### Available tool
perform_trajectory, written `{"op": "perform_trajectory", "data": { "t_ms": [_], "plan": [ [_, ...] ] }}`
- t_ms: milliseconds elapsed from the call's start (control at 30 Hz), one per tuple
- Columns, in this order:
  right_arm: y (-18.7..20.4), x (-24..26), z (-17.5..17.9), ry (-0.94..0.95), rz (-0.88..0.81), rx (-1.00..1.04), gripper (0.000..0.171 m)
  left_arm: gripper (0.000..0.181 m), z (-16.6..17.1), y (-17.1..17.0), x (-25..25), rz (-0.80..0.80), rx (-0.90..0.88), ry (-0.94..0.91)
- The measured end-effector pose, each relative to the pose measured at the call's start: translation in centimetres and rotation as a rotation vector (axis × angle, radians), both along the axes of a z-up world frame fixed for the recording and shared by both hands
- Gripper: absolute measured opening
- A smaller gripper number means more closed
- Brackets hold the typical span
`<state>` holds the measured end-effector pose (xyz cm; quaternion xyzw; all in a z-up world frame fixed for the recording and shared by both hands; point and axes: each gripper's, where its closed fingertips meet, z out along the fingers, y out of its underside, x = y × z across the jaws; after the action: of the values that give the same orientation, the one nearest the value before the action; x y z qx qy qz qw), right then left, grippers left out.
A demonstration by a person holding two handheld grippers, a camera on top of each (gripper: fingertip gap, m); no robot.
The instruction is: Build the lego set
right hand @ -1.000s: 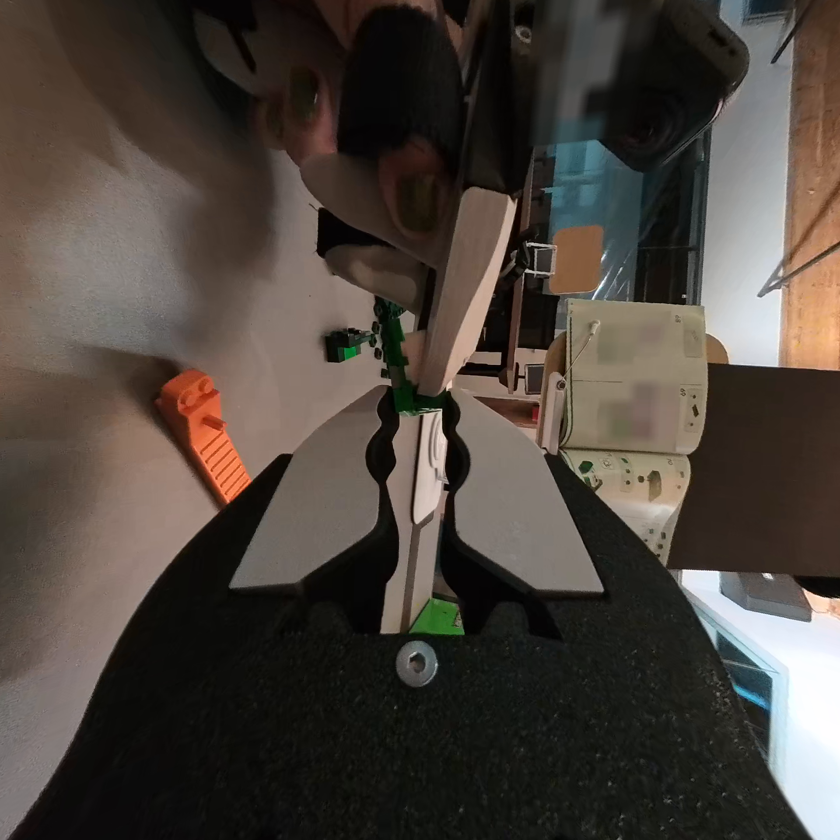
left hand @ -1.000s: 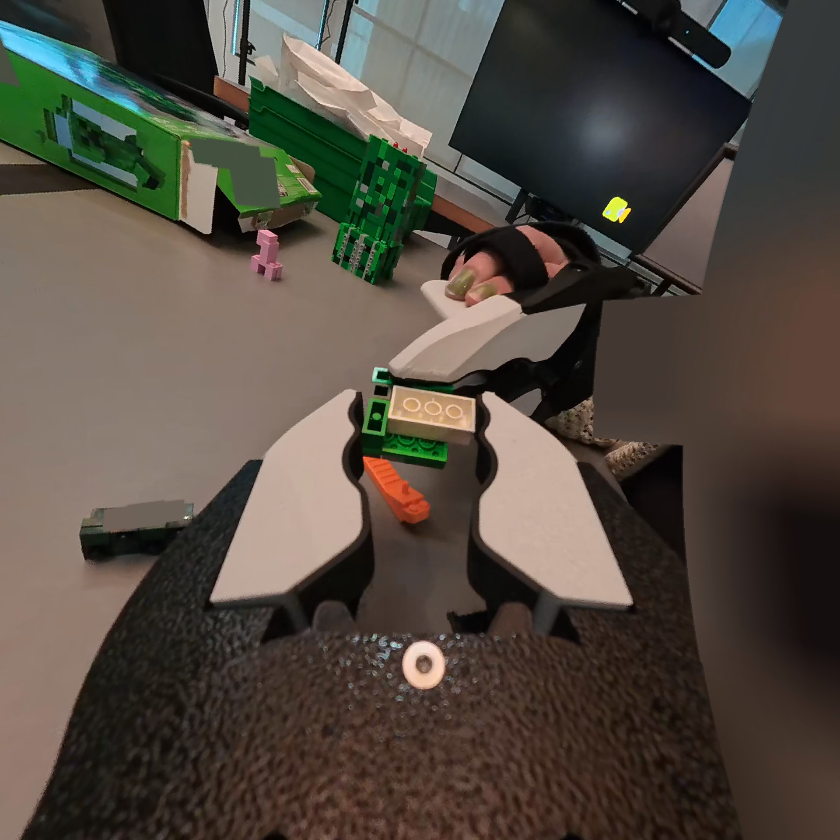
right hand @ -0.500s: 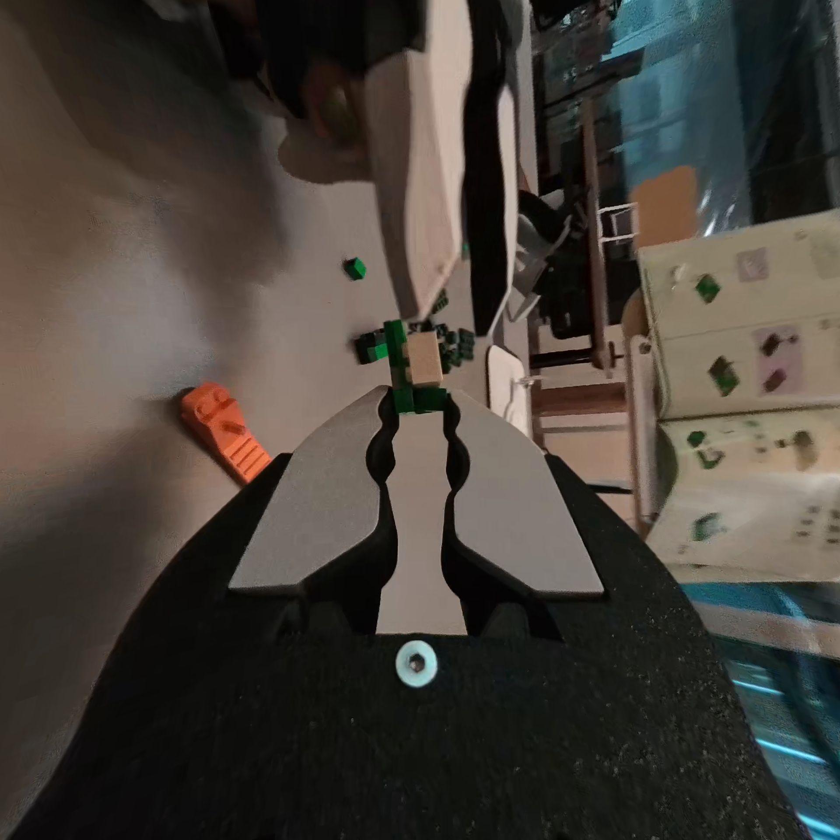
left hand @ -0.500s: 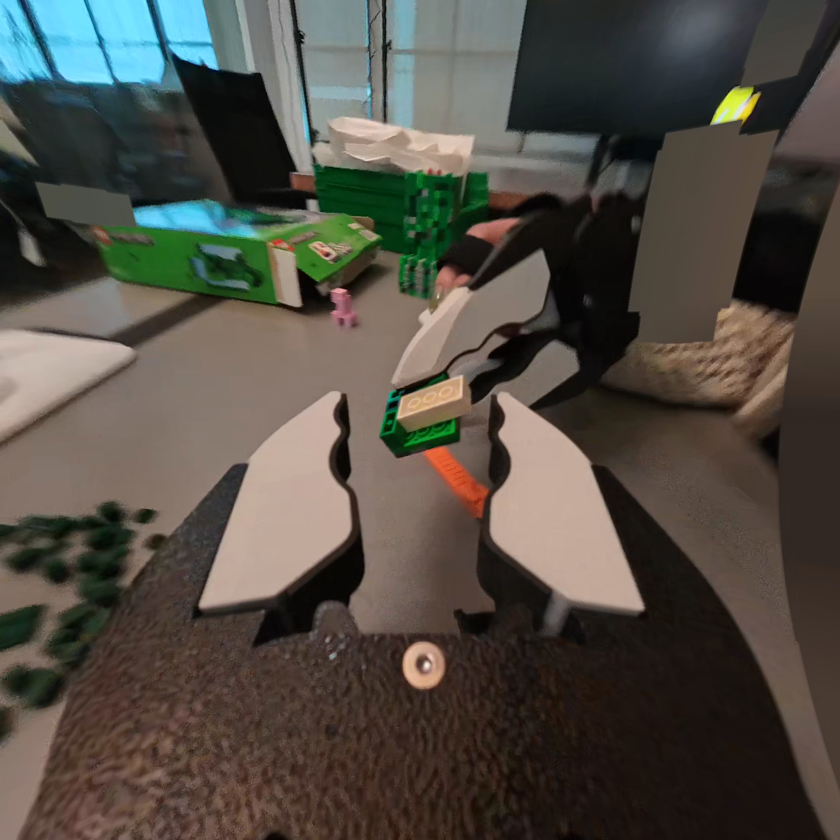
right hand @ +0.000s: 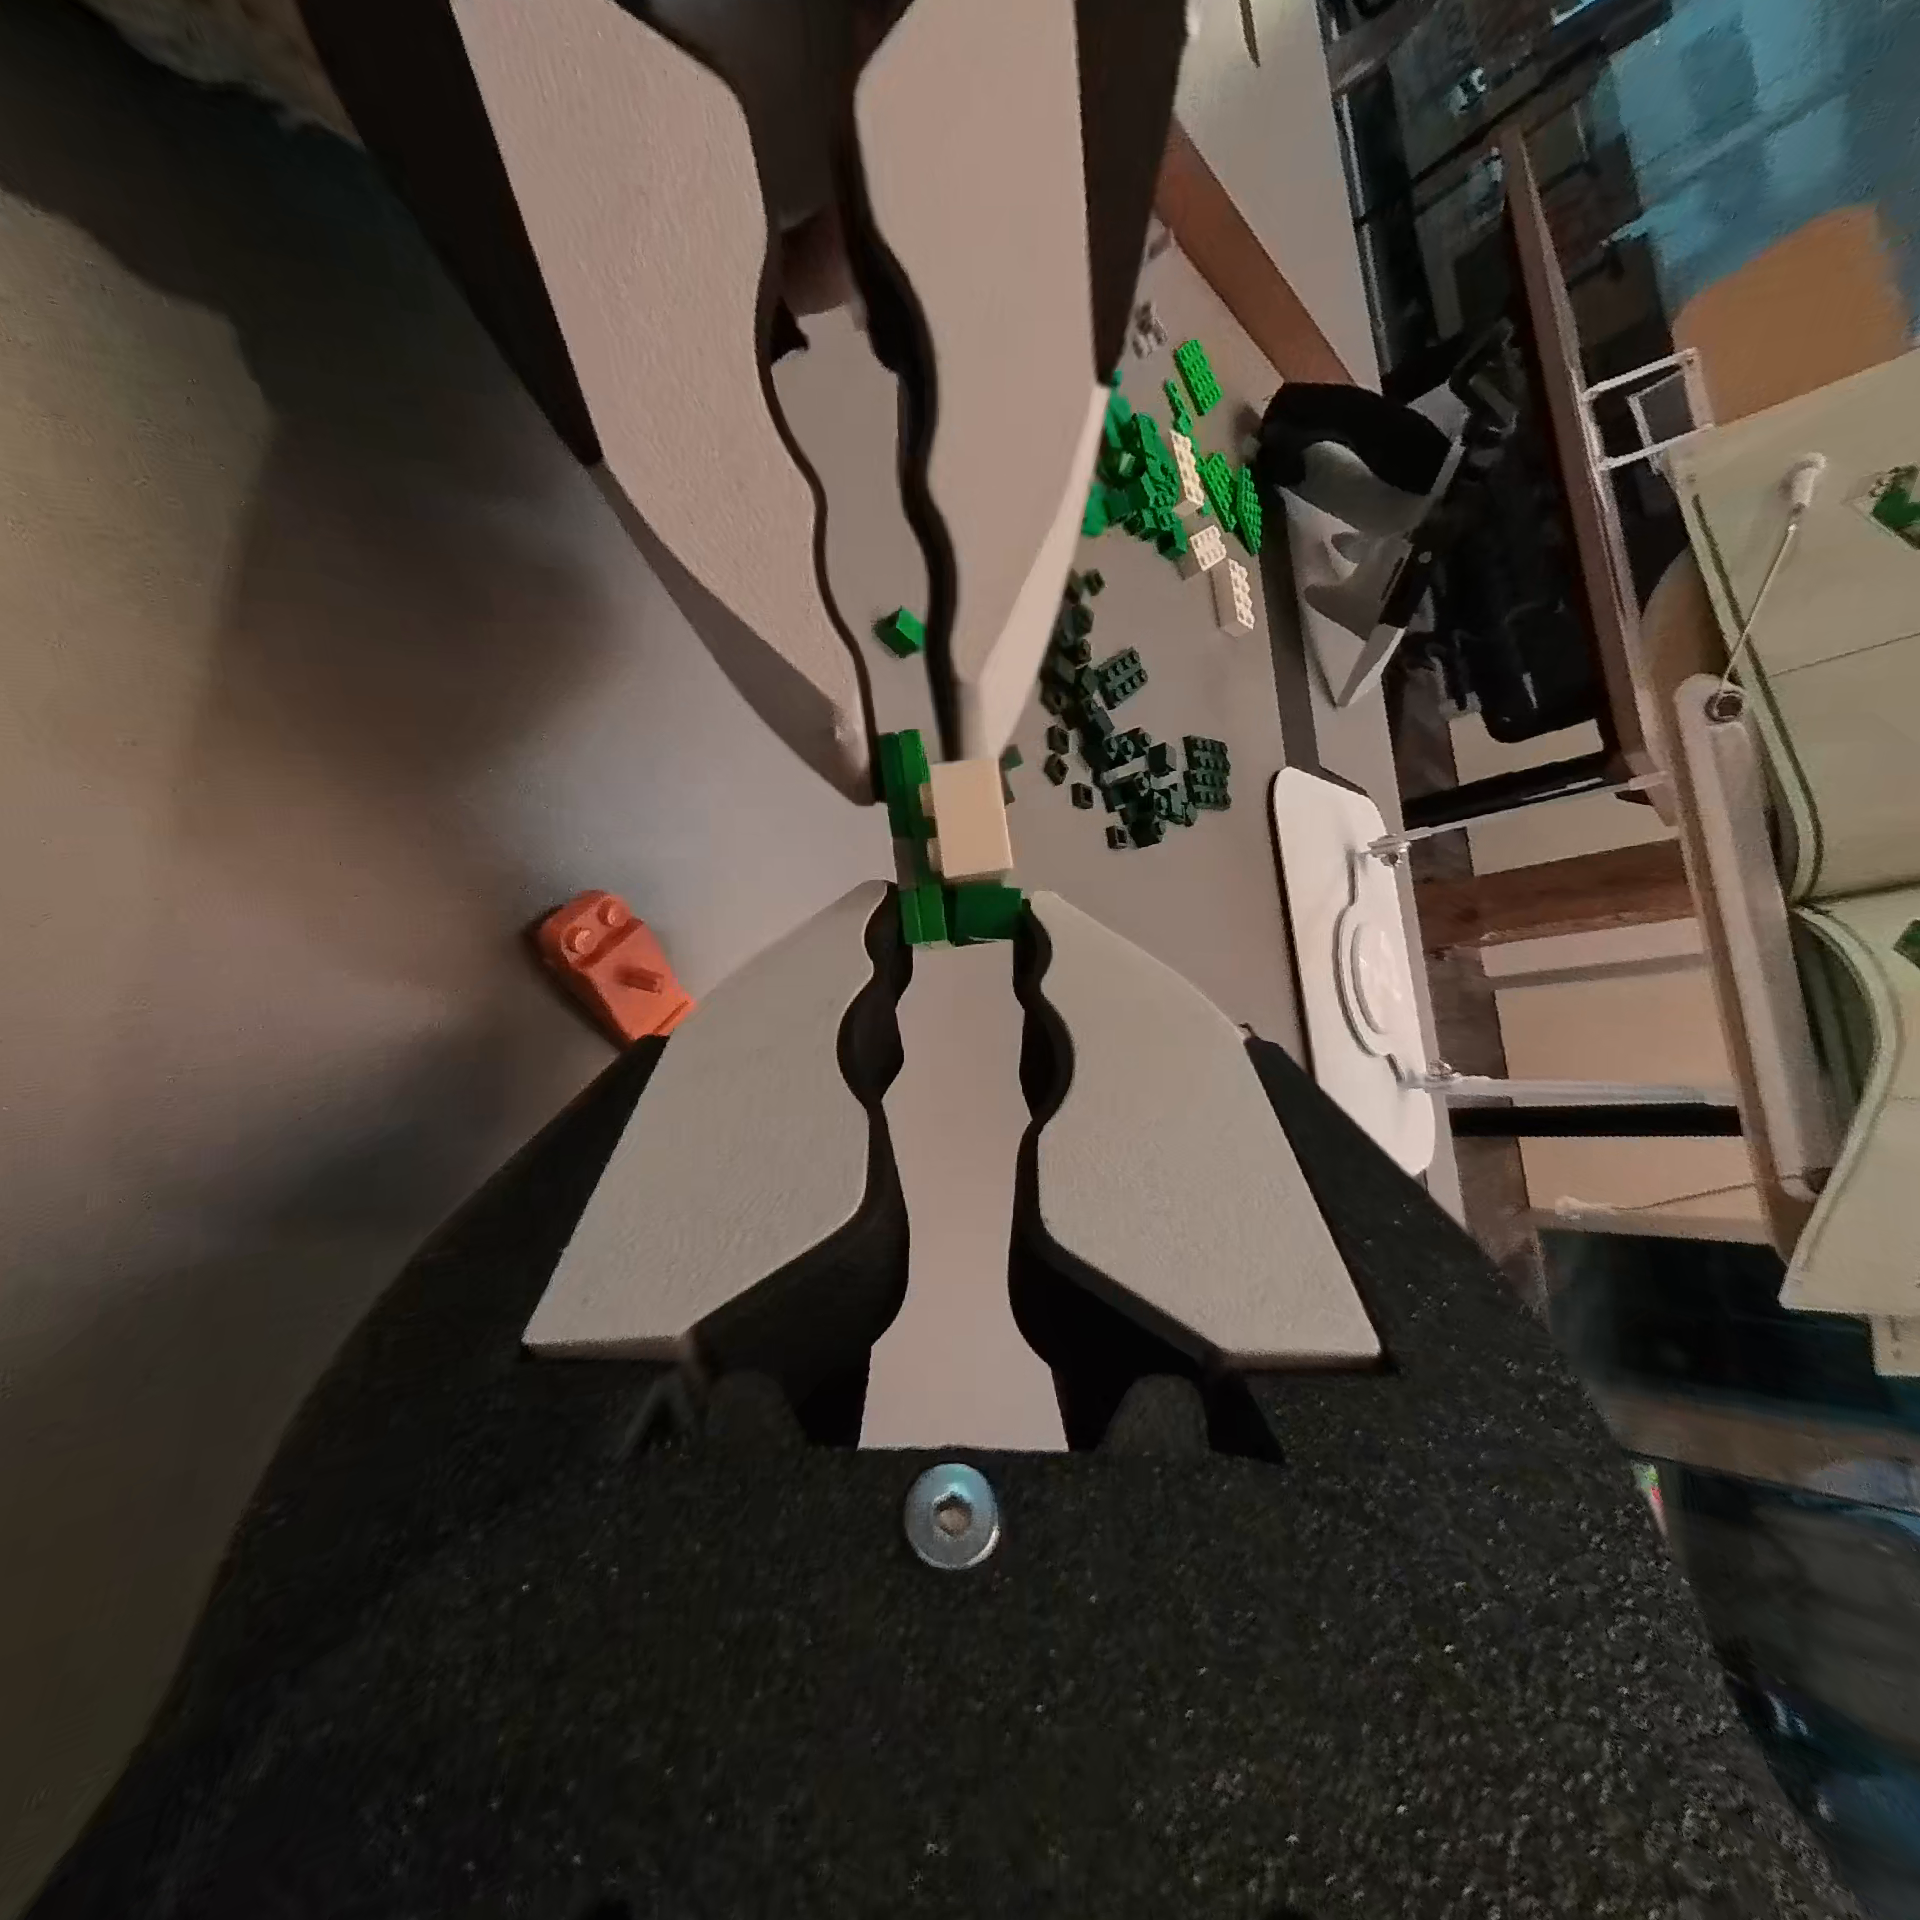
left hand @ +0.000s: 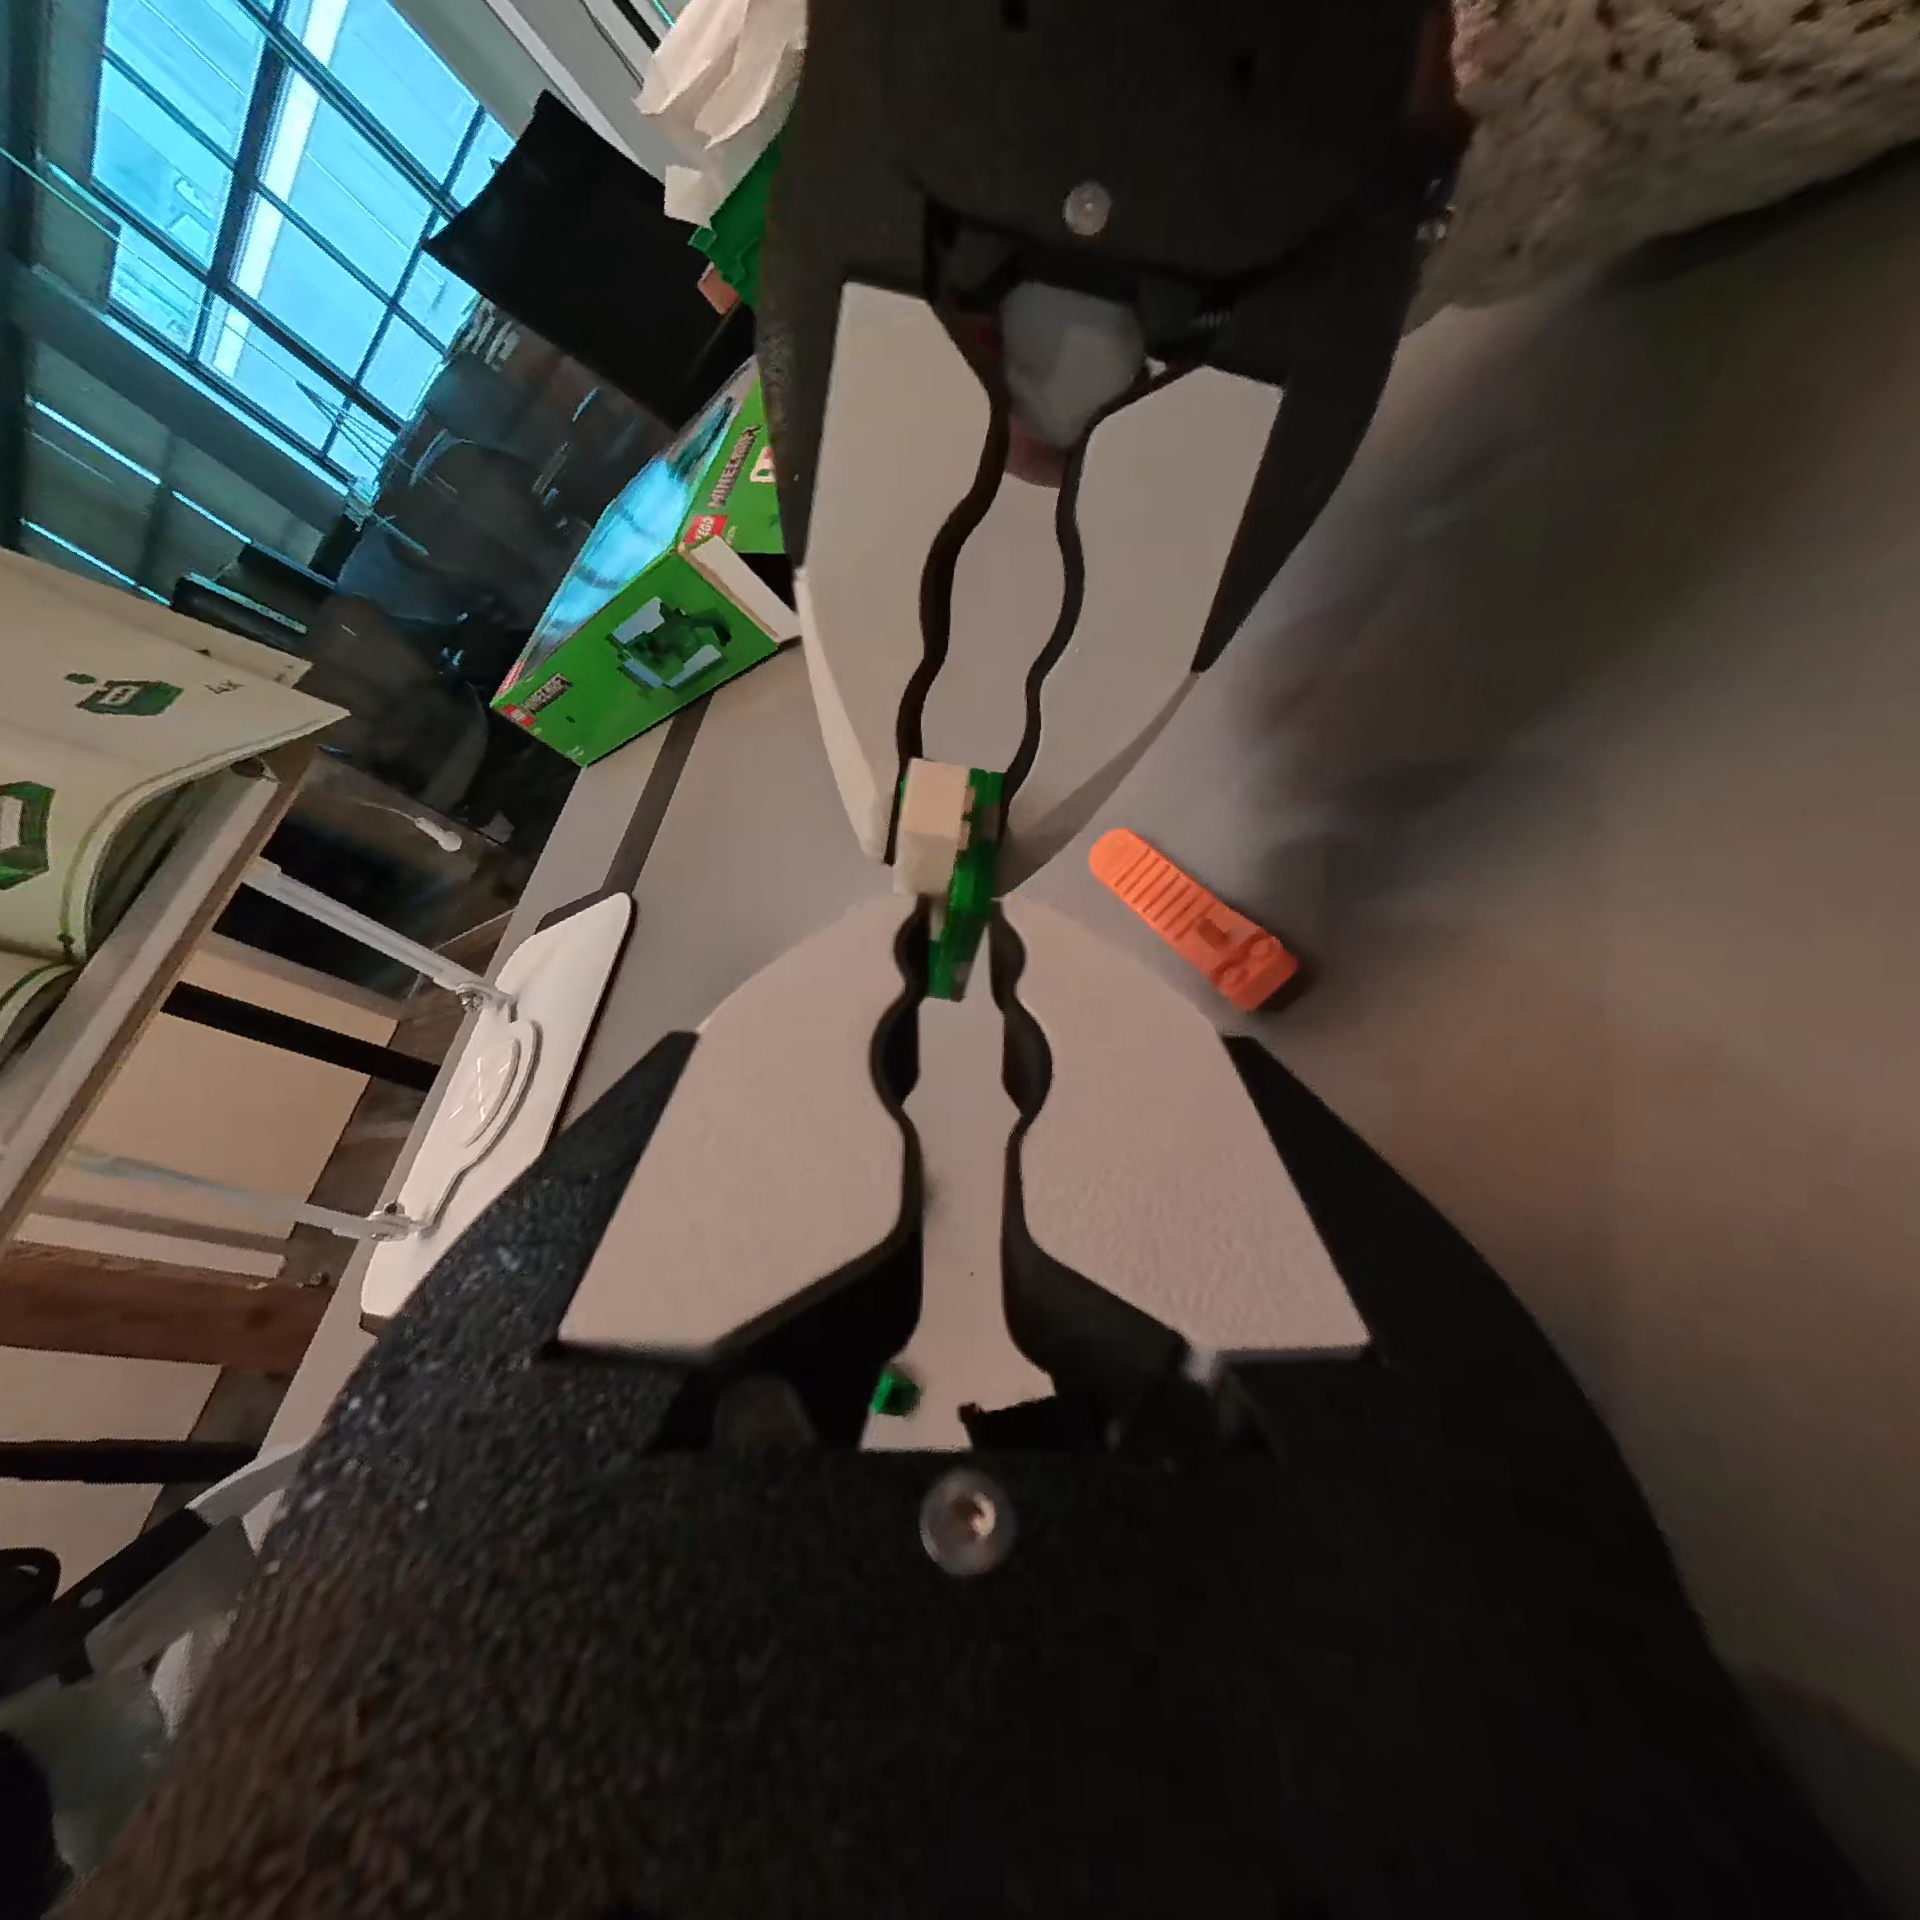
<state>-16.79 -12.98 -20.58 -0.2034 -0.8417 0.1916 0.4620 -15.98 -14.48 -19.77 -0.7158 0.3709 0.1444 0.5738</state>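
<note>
Grey tabletop [right hand: 312, 727] is filling both views, w/ a heap of loose green and cream bricks [right hand: 1143, 623] lying at 1 o'clock in the right wrist view, an orange brick separator [right hand: 613, 971] at 9 o'clock, and a green box [left hand: 644, 644] sitting at 10 o'clock in the left wrist view. Both grippers are meeting tip to tip at frame centre, above the table. The right gripper [right hand: 961, 920] is pinching narrow on the green end of the small sub-assembly [right hand: 951, 852]; the left gripper [left hand: 956, 935] is closing narrow on the opposite end of it, approx touching the thin green plate edge. The piece is looking like stacked green plates w/ one cream brick on the side. Judging by size it's handling light, stiff and smooth-sided, prob slippery, and joints could be popping apart under twist, so gripping flat faces square-on, not studs or the overhang, seems best.
</note>
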Motion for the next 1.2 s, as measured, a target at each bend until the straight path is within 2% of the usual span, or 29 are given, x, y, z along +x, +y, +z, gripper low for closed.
{"op": "perform_trajectory", "data": {
  "t_ms": [167,567,800,900,1200],
  "plan": [
    [0.1,0.3,0.0,-0.017,0.008,0.033,0.019,0.006,-0.3,0.1,0.2,-0.002,0.003,0.051],
    [0.5,0.5,-0.4,0.002,-0.008,0.337,0.018,0.007,-1.5,0.2,0.2,0.006,-0.047,0.137],
    [0.4,0.5,-0.8,-0.004,-0.012,0.288,0.022,0.006,-1.6,0.2,0.3,-0.001,-0.069,0.097],
    [0.7,0.3,-1.4,-0.016,-0.016,0.388,0.024,0.005,-2.1,0.2,0.1,0.01,-0.103,0.1],
    [0.9,0.5,-1.6,-0.046,-0.031,0.36,0.018,0.006,-2.3,0.3,0.3,0.012,-0.102,0.13]
  ]
}}
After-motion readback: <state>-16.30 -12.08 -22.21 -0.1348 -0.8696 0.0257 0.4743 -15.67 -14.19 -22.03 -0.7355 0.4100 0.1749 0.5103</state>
